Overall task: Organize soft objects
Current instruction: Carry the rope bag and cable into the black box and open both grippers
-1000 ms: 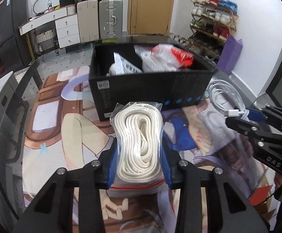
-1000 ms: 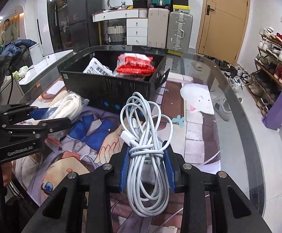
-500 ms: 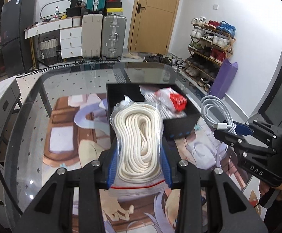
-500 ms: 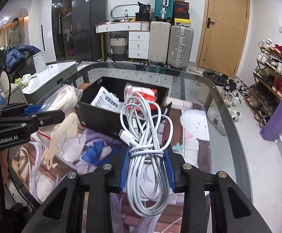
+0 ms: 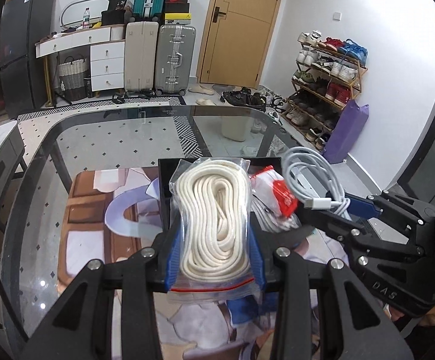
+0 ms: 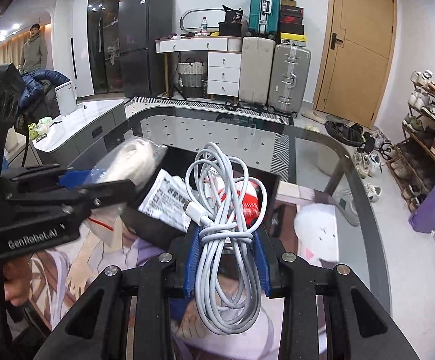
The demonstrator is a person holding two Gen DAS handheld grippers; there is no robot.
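Both tongs loaded: left tongs (image 5: 214,265) pinch limp bagged white rope (image 5: 214,219) mid-bundle, right tongs (image 6: 226,258) clamp floppy coiled white cable (image 6: 226,210) at its wrap.

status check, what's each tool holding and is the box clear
Left tool shut on bagged rope. Right tool shut on white cable. Black box below, already holds packets.

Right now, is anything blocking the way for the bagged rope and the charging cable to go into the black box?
Nothing visible blocks it. The box is open-topped, though packets already lie inside. The left gripper holds the bagged rope; the right gripper holds the charging cable.
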